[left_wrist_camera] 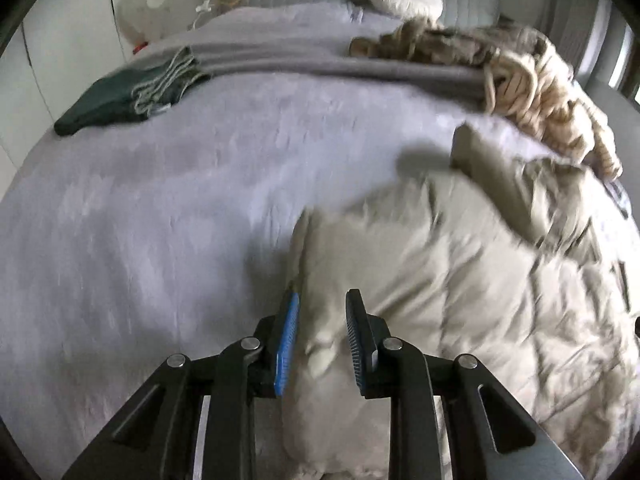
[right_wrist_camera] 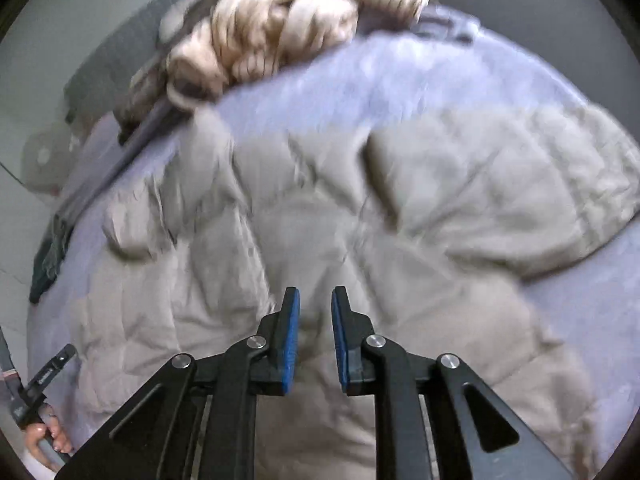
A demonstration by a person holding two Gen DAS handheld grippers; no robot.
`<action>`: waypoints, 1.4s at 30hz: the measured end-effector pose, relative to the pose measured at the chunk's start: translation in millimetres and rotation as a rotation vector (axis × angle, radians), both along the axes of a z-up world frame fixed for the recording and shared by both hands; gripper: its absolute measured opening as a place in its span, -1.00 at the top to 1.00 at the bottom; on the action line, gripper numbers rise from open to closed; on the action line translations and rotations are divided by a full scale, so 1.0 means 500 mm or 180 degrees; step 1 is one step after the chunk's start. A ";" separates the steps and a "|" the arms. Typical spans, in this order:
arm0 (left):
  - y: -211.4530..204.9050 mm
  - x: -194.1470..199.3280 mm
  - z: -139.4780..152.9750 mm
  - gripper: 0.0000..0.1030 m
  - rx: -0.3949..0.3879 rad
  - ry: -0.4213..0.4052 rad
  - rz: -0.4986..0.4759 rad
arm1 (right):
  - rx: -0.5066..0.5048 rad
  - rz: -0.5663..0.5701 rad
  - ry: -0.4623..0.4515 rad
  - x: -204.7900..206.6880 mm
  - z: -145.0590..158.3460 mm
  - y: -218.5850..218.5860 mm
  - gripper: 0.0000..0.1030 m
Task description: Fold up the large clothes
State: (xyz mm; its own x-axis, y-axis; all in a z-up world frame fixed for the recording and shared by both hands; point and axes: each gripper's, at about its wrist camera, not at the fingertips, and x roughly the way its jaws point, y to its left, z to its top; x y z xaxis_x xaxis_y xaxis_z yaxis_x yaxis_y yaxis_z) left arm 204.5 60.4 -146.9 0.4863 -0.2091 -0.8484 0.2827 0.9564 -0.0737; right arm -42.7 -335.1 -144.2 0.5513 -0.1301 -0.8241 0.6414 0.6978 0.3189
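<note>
A lavender bed holds the beige puffer jacket, spread near the front. The left gripper pinches a jacket fold; the right gripper looks narrowed around padding, its hold uncertain. Lift both evenly, keeping edges aligned.

Beige quilted jacket on lavender bedspread; cream-tan chunky knit; dark green folded garment.
</note>
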 end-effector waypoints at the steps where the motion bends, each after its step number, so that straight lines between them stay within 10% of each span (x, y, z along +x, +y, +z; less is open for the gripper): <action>1: -0.006 0.009 0.001 0.49 0.0006 -0.0007 0.0006 | 0.0023 0.0046 -0.0089 0.000 0.013 -0.007 0.65; 9: -0.040 0.027 -0.102 0.48 0.0277 0.0224 0.0079 | 0.0086 0.0823 0.0213 0.077 -0.055 0.076 0.66; 21: -0.076 -0.010 -0.038 0.48 0.0528 0.0280 -0.0149 | 0.0509 0.0747 0.0182 0.021 -0.052 0.000 0.67; 30: -0.151 -0.125 -0.006 0.48 0.0486 0.0505 -0.0397 | 0.0793 0.0393 0.0118 -0.096 -0.038 -0.038 0.20; 31: -0.167 -0.140 -0.006 0.44 0.0511 0.0524 -0.0448 | 0.0809 0.0351 0.0115 -0.108 -0.038 -0.046 0.14; 33: -0.201 -0.169 -0.005 -0.86 0.0551 0.0531 -0.0550 | 0.0827 0.0272 0.0111 -0.123 -0.040 -0.057 0.07; 34: -0.212 -0.181 0.002 -1.00 0.0548 0.0477 -0.0559 | 0.0833 0.0222 0.0105 -0.135 -0.040 -0.066 0.04; 42: -0.339 -0.257 0.014 -0.99 0.0538 0.0463 -0.0944 | 0.0900 -0.0125 0.0086 -0.242 -0.052 -0.153 -0.11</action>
